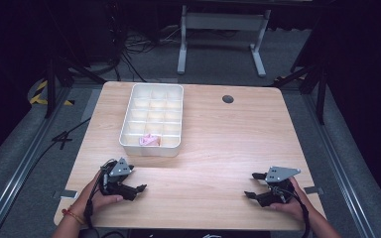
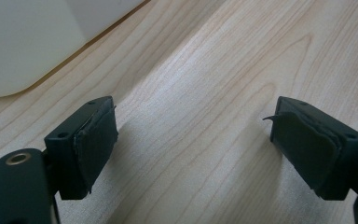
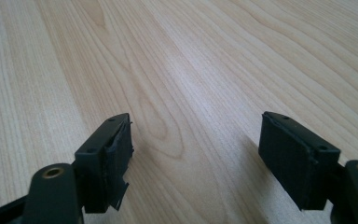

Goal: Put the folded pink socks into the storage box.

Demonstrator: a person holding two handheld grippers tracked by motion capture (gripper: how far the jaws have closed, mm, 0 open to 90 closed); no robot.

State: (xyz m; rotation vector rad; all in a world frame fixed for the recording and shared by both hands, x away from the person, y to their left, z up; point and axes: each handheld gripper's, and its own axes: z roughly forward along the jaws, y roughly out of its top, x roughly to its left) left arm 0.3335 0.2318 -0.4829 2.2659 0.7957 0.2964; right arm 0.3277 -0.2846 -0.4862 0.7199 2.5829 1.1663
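Wood table [image 1: 213,148], both grippers resting with jaws wide, empty: left gripper [image 1: 138,190], right gripper [image 1: 253,185]. Likely idle; next, left reaches tray [image 1: 151,148].

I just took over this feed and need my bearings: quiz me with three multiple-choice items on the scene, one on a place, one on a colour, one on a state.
1. Where in the tray is the small item?
A. a far corner cell
B. the near row, middle cell
C. outside, on the table

2. What colour is the item?
A. pink
B. green
C. blue

3. How are the two hand-held grippers?
A. both shut on the item
B. left shut, right open
C. both open and holding nothing

Answers:
1 B: the high view shows it in the middle cell of the row nearest the person.
2 A: it shows pink against the white tray.
3 C: the left hand-held gripper and right hand-held gripper each show spread jaws with bare table between.
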